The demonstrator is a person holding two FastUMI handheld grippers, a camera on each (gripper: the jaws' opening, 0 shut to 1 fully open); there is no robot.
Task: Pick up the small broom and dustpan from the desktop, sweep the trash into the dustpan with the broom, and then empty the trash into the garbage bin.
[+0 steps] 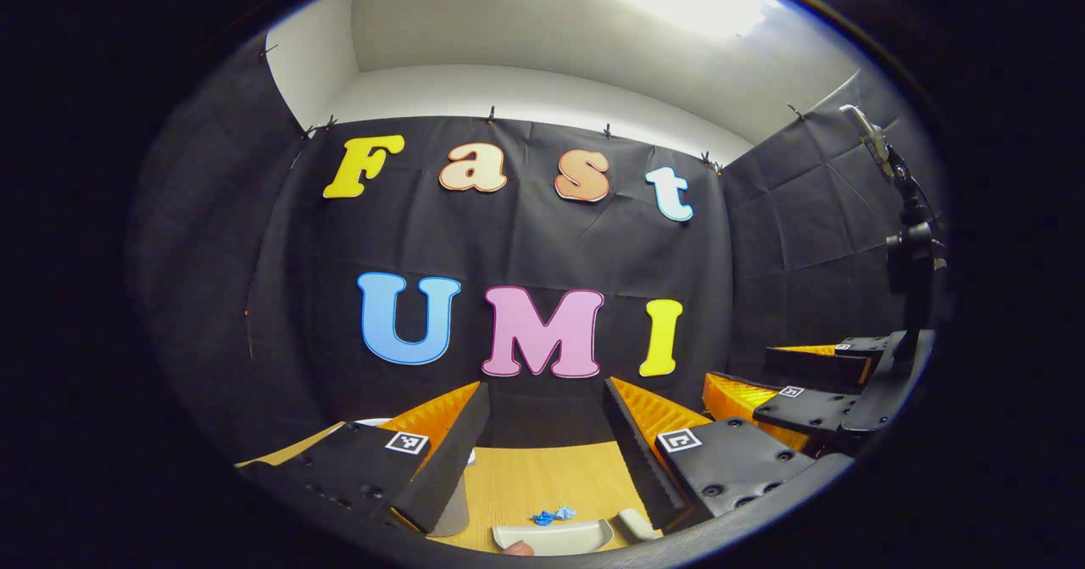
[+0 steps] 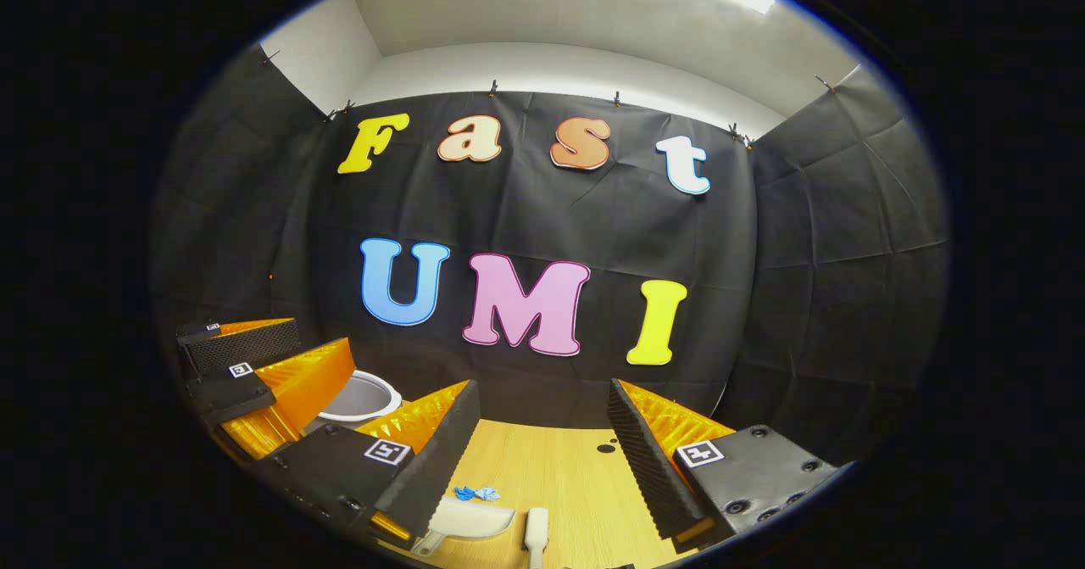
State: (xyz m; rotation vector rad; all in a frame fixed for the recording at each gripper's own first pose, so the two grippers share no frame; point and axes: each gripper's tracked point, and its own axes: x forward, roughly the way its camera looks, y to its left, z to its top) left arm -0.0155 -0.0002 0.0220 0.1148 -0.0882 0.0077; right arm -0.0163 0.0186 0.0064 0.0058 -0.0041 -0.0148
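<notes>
Wooden tabletop (image 2: 559,467) is seen before black cloth walls. Both tools are held wide, empty — left tool (image 1: 542,442), right tool (image 2: 542,446). Blue trash (image 2: 476,493) lies just behind dustpan (image 2: 470,518); broom (image 2: 536,533) beside it; garbage bin (image 2: 360,399) left.

Pale dustpan (image 2: 464,519) and broom (image 2: 536,533) lie flat on the desk beside blue trash (image 2: 476,493).

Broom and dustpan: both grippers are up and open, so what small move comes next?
Probably lower the right gripper onto the broom handle, which lies on the desktop just below its open fingers. The dustpan and the blue trash lie beside it, untouched, and the left gripper is open too.
</notes>
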